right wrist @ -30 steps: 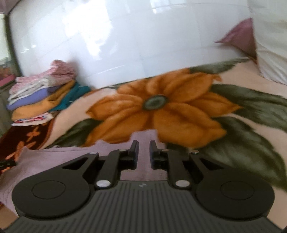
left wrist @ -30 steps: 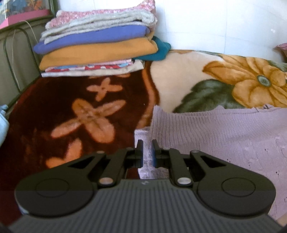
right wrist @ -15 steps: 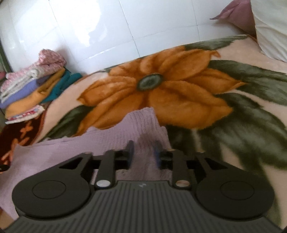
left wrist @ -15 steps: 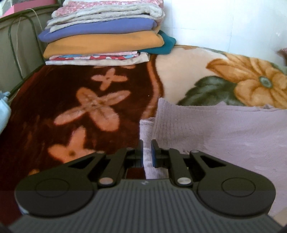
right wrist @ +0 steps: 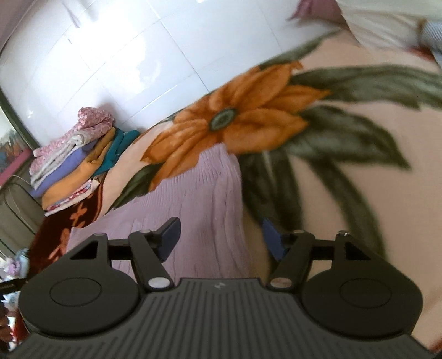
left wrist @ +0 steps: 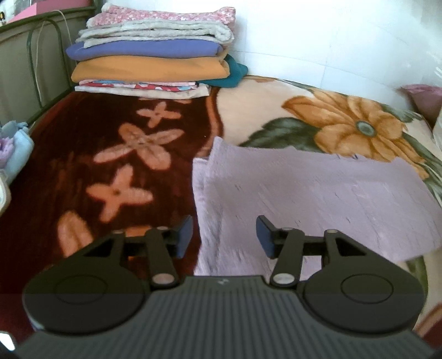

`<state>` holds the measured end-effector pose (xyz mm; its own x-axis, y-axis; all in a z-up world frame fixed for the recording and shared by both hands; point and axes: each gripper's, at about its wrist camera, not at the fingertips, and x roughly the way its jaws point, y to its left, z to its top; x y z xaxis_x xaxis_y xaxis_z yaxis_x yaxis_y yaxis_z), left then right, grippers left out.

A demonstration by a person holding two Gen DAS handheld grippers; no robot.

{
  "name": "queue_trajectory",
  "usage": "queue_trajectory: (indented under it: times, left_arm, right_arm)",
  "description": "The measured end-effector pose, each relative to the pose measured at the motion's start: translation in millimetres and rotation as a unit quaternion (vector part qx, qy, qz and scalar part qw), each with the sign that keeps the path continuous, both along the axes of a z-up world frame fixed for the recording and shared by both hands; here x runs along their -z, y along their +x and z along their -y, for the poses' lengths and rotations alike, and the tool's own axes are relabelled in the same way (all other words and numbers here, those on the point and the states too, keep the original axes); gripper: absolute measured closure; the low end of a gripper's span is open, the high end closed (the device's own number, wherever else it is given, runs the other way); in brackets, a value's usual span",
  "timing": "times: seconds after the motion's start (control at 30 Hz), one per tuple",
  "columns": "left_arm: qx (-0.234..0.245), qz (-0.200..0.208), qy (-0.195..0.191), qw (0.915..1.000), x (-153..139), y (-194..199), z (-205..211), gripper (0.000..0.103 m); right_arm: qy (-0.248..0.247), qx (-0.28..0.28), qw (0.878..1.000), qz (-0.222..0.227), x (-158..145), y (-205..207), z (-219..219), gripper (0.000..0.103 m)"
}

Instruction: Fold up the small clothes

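Observation:
A lilac knitted garment (left wrist: 317, 193) lies flat and folded on the flowered blanket; it also shows in the right wrist view (right wrist: 193, 198). My left gripper (left wrist: 223, 236) is open and empty, just above the garment's near left edge. My right gripper (right wrist: 221, 239) is open and empty, above the garment's right edge, with its right finger over the bare blanket.
A stack of folded clothes (left wrist: 154, 66) stands at the back left by the white tiled wall (left wrist: 331, 41); it also shows in the right wrist view (right wrist: 77, 160). A metal bed rail (left wrist: 36, 69) runs along the left. Pillows (right wrist: 386, 24) lie at the far right.
Both grippers have opened and let go of the lilac garment, which now lies flat. Both have drawn back a little, and the right view has tilted.

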<state>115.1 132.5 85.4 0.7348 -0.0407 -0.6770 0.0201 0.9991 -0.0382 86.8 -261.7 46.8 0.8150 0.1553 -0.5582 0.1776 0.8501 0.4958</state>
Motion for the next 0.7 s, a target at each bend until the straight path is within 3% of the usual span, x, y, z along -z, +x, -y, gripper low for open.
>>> queue_trajectory:
  times: [0.33, 0.47, 0.7]
  left_arm:
    - [-0.002, -0.039, -0.036, 0.9986, 12, -37, 21, 0.048]
    - [-0.009, -0.052, -0.043, 0.9977, 22, -47, 31, 0.046]
    - [-0.024, -0.065, -0.048, 0.9964, 30, -50, 39, 0.046]
  right_arm:
    - [0.101, 0.01, 0.995, -0.008, 28, -30, 0, 0.03]
    - [0.165, 0.011, 0.986, 0.0, 36, -26, -3, 0.03]
    - [0.237, 0.062, 0.969, 0.024, 54, -14, -4, 0.03]
